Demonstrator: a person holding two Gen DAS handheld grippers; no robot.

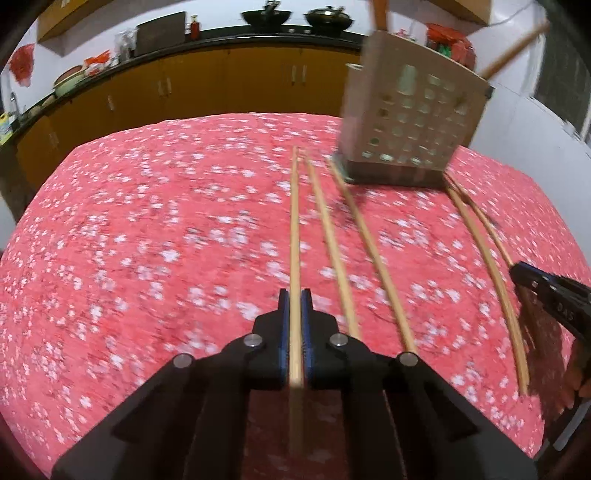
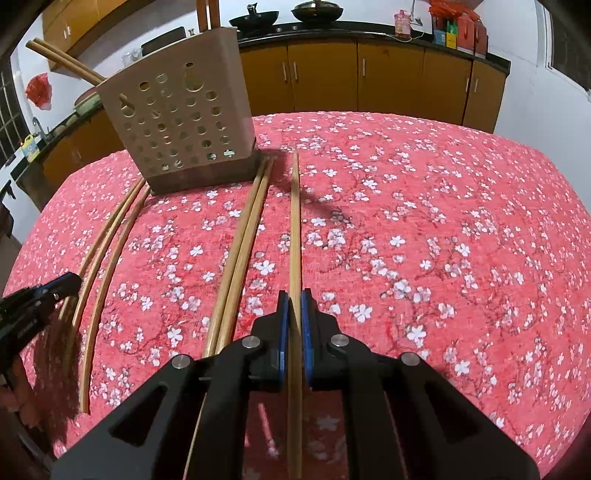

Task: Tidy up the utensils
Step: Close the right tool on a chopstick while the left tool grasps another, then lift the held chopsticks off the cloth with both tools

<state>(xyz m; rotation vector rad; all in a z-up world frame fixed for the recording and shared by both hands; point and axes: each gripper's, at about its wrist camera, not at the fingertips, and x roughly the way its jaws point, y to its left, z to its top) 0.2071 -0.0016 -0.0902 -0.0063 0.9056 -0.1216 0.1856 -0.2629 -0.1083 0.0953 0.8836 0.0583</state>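
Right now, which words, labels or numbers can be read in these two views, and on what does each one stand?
"DAS", only partly legible: on the side of the right hand-held gripper.
Print on the side of the left hand-held gripper: too blurred to read.
Labels on the coloured boxes at the back: too small to read.

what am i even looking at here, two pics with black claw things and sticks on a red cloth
Those are two hand-held grippers, each with a camera looking along its jaws. One picture is from the left gripper, the other from the right gripper; each view shows the other gripper at its edge. On the red flowered tablecloth stands a perforated utensil holder with chopsticks already in it, and loose chopsticks lie in front. Each gripper's jaws are shut on one chopstick: the left chopstick, the right chopstick.
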